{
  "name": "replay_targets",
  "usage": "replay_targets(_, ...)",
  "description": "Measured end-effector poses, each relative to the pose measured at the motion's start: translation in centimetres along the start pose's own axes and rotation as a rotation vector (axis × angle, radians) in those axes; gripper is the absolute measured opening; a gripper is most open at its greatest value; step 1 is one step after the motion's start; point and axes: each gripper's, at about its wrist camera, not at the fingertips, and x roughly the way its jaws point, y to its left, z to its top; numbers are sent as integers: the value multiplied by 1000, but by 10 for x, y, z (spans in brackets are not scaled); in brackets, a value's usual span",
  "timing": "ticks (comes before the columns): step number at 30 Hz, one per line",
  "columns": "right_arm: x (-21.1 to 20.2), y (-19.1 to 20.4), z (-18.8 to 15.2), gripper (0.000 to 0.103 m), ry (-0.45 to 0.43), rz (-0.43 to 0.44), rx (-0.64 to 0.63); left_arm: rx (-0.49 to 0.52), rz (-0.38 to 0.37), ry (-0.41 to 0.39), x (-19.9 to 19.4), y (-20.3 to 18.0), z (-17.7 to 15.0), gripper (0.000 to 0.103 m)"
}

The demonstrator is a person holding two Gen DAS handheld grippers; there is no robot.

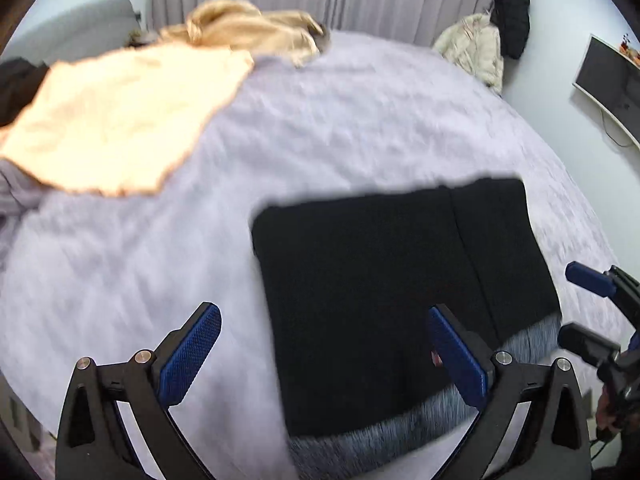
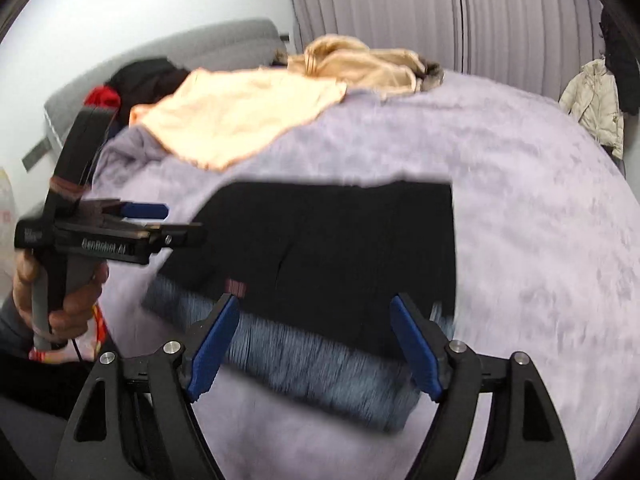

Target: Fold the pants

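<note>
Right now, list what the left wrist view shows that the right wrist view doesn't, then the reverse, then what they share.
Left wrist only: a wall-mounted screen.
Right wrist only: a hand gripping the left gripper's handle, and a red item near the headboard.
Both: folded black pants on the lavender blanket, peach cloth, cream jacket, open right gripper.

A peach cloth (image 1: 116, 120) lies on the lilac bedspread (image 1: 340, 112), near perhaps a tan garment (image 1: 256, 28).

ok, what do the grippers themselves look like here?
Both the left gripper and the right gripper share one build: black angular linkage arms with silver pivot pins and blue textured pads. The left one's body shows white lettering, with a thin black cable below its grey handle.
</note>
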Motion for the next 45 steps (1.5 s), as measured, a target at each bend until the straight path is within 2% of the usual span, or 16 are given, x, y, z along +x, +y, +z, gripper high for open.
replay_targets(2, 15, -8, 25, 82, -22, -32, 11, -30, 45, -13, 8, 3, 23, 103)
replay_targets(4, 38, -14, 46, 82, -27, -39, 25, -60, 101, 13, 26, 4, 40, 103)
replay_targets(7, 74, -30, 66, 82, 28, -7, 102, -73, 196, 70, 56, 3, 49, 103)
replay_targets(10, 106, -48, 68, 81, 94, -16, 182, -71, 243, 138, 77, 10, 36, 103)
replay_targets(12, 125, -61, 56, 81, 177, -50, 228, -79, 240, 172, 90, 14, 28, 103)
replay_targets(14, 133, -69, 39, 82, 195, -88, 251, -80, 215, 195, 103, 16, 24, 103)
replay_targets(17, 130, -71, 34, 82, 173, -85, 253, -37, 222, 199, 103, 5, 27, 103)
replay_targets(20, 127, -64, 43, 82, 201, -124, 217, -8, 240, 192, 99, -1, 29, 103)
replay_targets(24, 106, -42, 67, 82, 113, -102, 158, -18, 240, 193, 102, 0, 27, 103)
replay_targets(27, 123, -30, 72, 82, 164, -71, 142, -24, 238, 192, 103, 2, 27, 103)
replay_targets(29, 142, -30, 60, 82, 234, -73, 149, -23, 232, 193, 103, 2, 26, 103)
replay_targets(30, 145, -31, 53, 82, 238, -79, 151, -25, 223, 194, 103, 3, 25, 103)
replay_targets(35, 115, -7, 29, 82, 176, -96, 73, -40, 207, 188, 106, 6, 23, 103)
replay_targets(39, 93, 19, -1, 82, 133, -153, -39, -35, 210, 177, 106, 5, 21, 103)
replay_targets(45, 59, 18, -27, 82, 110, -103, 5, -73, 169, 182, 97, 11, 22, 103)
